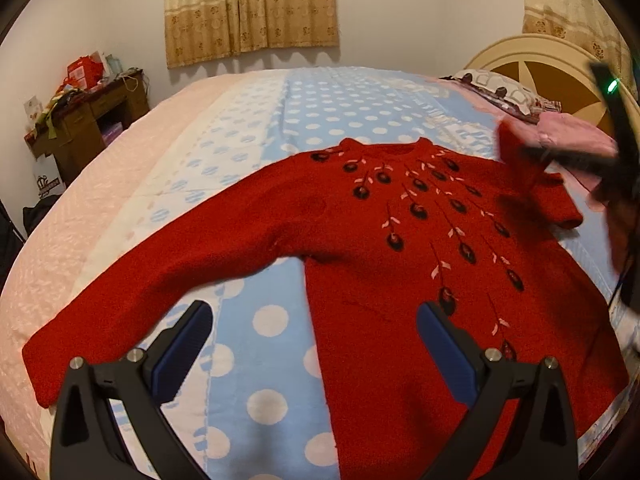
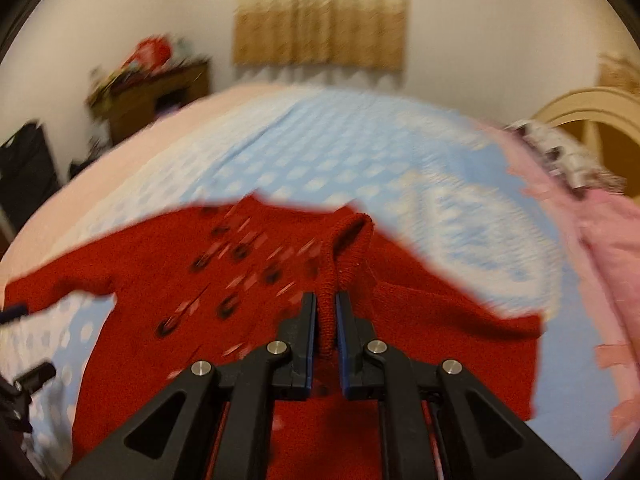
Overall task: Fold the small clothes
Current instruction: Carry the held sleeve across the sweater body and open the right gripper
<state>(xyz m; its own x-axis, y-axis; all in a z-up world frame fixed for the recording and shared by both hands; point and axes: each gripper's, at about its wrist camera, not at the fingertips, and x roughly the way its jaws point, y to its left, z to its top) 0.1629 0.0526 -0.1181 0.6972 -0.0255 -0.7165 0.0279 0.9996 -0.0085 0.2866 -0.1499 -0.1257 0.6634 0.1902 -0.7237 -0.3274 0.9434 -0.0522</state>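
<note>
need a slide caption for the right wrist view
Right gripper shut on the ribbed cuff of a red sweater, lifting it above a polka-dot blanket.

sweater [image 1: 360,216]: we see red, with black and pink flowers
blanket [image 1: 340,100]: we see blue, white dots
curtain [image 1: 250,8]: we see tan

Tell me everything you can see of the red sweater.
The red sweater is a fuzzy-looking knit with a round ribbed neck and dark buds on thin stems with pink leaves across the chest. It lies front up on the dotted blue blanket. One sleeve stretches out flat; the other sleeve's ribbed cuff is lifted, pinched in the shut right gripper. The left gripper hovers open above the body, touching nothing.
</note>
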